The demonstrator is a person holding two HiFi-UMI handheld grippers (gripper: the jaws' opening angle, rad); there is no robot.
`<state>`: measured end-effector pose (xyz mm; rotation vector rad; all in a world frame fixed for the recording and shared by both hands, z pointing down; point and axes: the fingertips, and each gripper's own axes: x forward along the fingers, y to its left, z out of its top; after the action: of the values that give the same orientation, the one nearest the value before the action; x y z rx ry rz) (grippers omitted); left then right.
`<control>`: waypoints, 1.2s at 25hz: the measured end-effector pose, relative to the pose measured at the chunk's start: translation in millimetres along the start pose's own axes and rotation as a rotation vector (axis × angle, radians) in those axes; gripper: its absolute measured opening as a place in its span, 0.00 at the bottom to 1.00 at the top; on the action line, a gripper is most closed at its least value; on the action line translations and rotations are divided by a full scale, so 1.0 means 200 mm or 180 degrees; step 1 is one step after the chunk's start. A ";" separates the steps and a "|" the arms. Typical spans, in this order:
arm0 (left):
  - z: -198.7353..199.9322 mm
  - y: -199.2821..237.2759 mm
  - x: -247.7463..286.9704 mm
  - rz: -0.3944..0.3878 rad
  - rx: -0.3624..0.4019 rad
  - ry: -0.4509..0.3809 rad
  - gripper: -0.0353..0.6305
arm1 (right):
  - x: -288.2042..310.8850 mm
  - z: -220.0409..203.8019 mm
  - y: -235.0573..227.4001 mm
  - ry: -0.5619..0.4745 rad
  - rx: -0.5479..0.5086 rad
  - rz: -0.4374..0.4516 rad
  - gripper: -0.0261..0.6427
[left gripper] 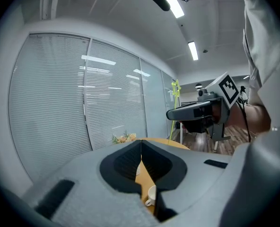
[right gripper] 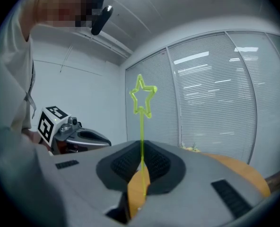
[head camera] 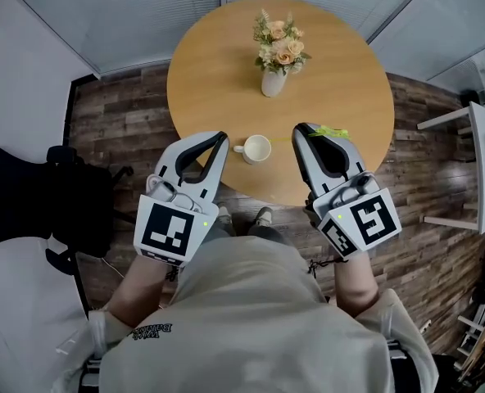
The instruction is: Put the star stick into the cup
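while the right gripper (right gripper: 141, 150) pinches the star stick (right gripper: 142, 117) beside the cup (head camera: 256, 149) and the left gripper (left gripper: 141, 145) sits pressed shut, empty, the stick's lower end wants centring over the cup before release.

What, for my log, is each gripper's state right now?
Left gripper: shut, holding nothing.
Right gripper: shut on the star stick.

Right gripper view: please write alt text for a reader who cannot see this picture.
The right gripper is shut on the stem of a thin yellow-green star stick, which stands upright, star on top. At the left is the left gripper; at the right, part of a wooden table, with window blinds behind.
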<state>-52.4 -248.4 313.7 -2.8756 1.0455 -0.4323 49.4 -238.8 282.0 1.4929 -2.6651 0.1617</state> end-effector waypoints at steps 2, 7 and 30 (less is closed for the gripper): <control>0.00 0.01 0.03 0.0001 0.0015 0.0014 0.09 | 0.02 0.00 -0.03 0.0002 -0.0004 0.0006 0.09; 0.00 0.04 0.10 0.0015 0.0042 0.0036 0.09 | 0.07 -0.04 -0.06 0.0035 0.0055 0.0020 0.09; -0.53 0.06 0.42 0.0066 -0.0146 0.0490 0.09 | 0.35 -0.64 -0.14 0.0562 0.0307 0.0092 0.09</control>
<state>-27.4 -306.6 433.8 -2.9075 1.1203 -0.6459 40.1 -295.7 419.6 1.3942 -2.5721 0.4096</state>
